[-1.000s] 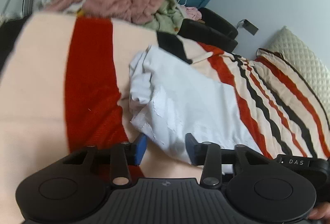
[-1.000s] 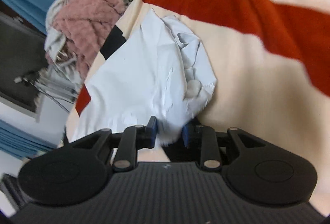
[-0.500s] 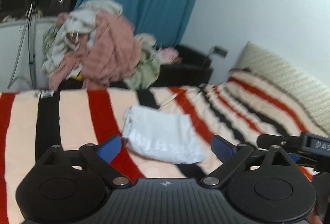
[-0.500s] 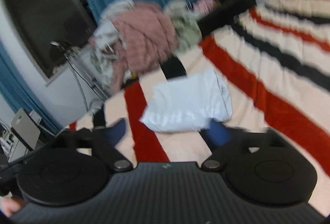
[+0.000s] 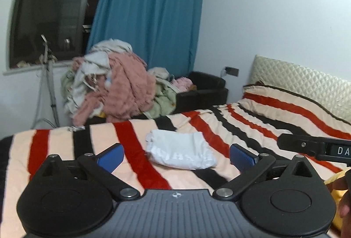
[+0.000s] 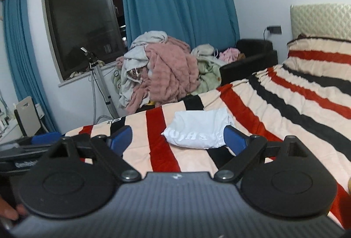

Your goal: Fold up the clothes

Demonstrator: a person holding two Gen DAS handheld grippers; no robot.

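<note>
A folded white garment (image 5: 179, 150) (image 6: 199, 128) with grey lettering lies flat on the striped blanket (image 5: 241, 119) (image 6: 285, 106), near the foot of the bed. My left gripper (image 5: 176, 158) hovers well back from it and above the bed, its jaws opening wide with nothing between the blue pads (image 5: 111, 156). My right gripper (image 6: 177, 138) is also held back from the garment, open and empty. Each gripper shows at the edge of the other's view, the right one (image 5: 318, 147) beside the left.
A tall heap of pink, white and green clothes (image 5: 118, 88) (image 6: 166, 71) sits past the foot of the bed, beside a black armchair (image 5: 204, 88). A tripod (image 6: 101, 84) stands under the window. The quilted headboard (image 5: 307, 84) is at the right.
Both grippers let go of the white garment's near edge, opened wide, and pulled back and up. The garment now lies folded and farther away on the blanket.
</note>
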